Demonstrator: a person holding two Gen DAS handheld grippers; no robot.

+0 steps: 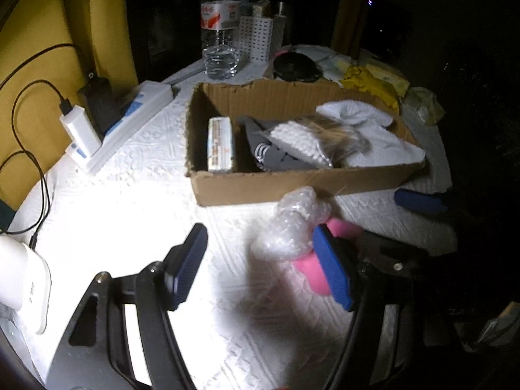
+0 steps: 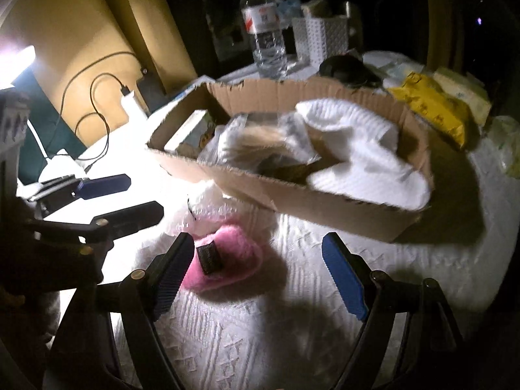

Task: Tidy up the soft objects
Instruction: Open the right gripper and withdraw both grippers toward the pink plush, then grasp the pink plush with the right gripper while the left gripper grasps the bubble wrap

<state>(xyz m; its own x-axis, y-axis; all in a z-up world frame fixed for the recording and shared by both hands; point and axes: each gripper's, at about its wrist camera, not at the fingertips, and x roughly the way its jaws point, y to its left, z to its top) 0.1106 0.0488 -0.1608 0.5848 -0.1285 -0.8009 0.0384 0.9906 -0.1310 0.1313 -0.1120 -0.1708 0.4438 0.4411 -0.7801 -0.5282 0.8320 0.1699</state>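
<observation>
L wrist view, left to right: white lamp base (image 1: 22, 287) at 9 o'clock on the white textured cloth (image 1: 130, 201). Power strip (image 1: 130, 123) w/ white charger (image 1: 79, 130) plugged in at 10 o'clock, black cable looping off it. L gripper (image 1: 263, 266) low centre, jaws wide apart, holding nothing. Clear bubble-wrap bundle (image 1: 292, 224) lies on cloth just inside its right finger; pink fuzzy item (image 1: 312, 266) sits touching that finger's far side. Cardboard box (image 1: 276, 185) at 12–1 o'clock, holding a small white carton at its left end, grey garment, white towel (image 1: 367, 130) and something tan and furry, blurred. Water bottle (image 1: 221, 26) and white perforated bin (image 1: 256, 37) behind box at 12. Yellow pouch (image 1: 370, 84) at 1 o'clock.

R wrist view: L gripper's two fingers enter from 9 o'clock, apart. R gripper (image 2: 260, 276) at 6 o'clock, jaws open, empty; pink item (image 2: 224, 260) w/ dark tag lies on cloth touching its left finger, nearer that finger than the right. Box (image 2: 325, 201) at 12–2 o'clock, towel (image 2: 357, 149) draped in its right end. Bottle (image 2: 265, 29) and bin (image 2: 320, 37) behind it at 12; yellow pouch (image 2: 429, 104) at 2.
</observation>
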